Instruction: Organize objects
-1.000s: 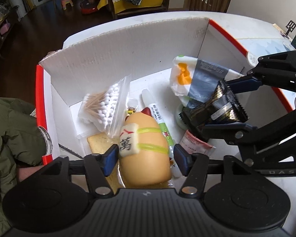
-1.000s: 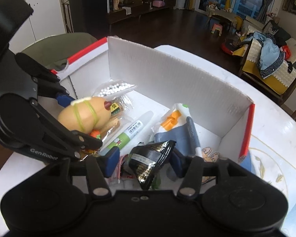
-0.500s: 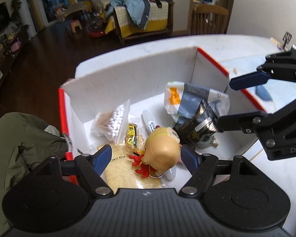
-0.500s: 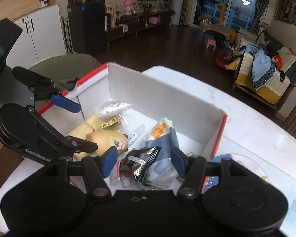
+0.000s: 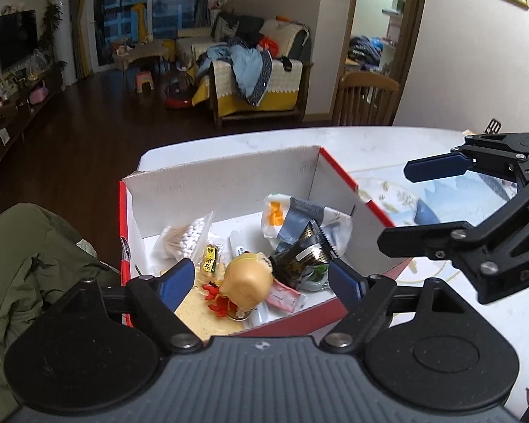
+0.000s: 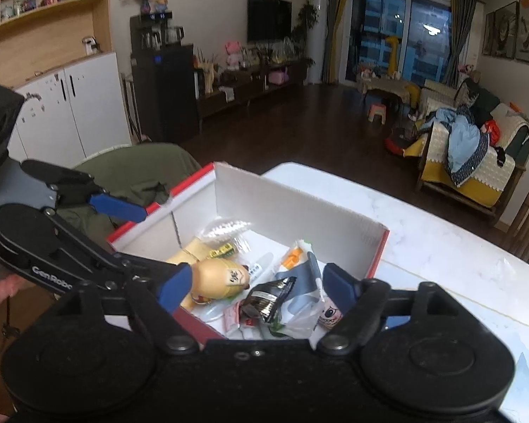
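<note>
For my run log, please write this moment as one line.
left gripper: open, empty, just opening | right gripper: open, empty, just opening | yellow toy, black packet: inside box

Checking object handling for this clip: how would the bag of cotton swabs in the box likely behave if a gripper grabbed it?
The bag of cotton swabs is thin clear plastic, so probably floppy and slippery. Its loose swabs would likely shift, and it looks light.
</note>
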Tool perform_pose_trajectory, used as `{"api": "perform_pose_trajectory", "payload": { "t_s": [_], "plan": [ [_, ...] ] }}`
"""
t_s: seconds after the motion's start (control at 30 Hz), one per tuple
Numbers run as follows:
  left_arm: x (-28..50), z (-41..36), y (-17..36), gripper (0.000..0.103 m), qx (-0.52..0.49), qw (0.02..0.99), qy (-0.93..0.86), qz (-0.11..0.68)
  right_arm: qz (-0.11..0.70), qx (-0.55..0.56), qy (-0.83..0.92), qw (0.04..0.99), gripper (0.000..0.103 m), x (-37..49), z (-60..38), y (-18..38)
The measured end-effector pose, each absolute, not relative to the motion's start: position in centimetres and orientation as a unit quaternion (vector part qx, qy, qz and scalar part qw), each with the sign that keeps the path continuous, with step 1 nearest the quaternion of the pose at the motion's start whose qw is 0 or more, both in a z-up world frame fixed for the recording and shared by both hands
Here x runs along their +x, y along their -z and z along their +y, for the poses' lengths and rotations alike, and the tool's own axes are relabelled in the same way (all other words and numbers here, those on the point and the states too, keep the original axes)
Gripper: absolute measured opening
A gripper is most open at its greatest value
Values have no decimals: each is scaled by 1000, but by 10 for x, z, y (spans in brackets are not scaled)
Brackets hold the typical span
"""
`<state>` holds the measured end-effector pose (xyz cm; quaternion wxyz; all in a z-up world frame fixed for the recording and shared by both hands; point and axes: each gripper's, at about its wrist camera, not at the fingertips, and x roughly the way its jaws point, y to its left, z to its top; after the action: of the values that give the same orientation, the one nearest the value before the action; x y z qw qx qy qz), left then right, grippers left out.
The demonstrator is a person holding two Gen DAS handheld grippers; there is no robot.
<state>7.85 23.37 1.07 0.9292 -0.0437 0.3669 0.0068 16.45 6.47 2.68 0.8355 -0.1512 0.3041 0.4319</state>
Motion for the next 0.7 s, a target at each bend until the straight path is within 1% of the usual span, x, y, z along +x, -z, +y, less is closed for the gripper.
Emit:
{"api": "perform_pose_trajectory", "payload": {
  "t_s": [0.03, 0.17, 0.23, 0.3, 0.7],
  "plan": [
    [76, 232, -12, 84, -44, 930, -8, 364, 300, -147, -433, 837, 89, 162, 62, -29],
    [67, 226, -15, 87, -48, 934, -16, 353, 284, -136, -433, 845, 100, 155, 53, -36],
    [63, 226, -17, 96, -61, 935, -20, 349, 277, -132, -432, 848, 103, 152, 48, -38],
    [60, 227, -18, 103, -73, 935, -20, 346, 274, -129, -429, 851, 103, 149, 44, -39],
    [46, 209, -20, 103, -101, 937, -18, 335, 266, -115, -415, 862, 103, 138, 23, -34]
  ]
}}
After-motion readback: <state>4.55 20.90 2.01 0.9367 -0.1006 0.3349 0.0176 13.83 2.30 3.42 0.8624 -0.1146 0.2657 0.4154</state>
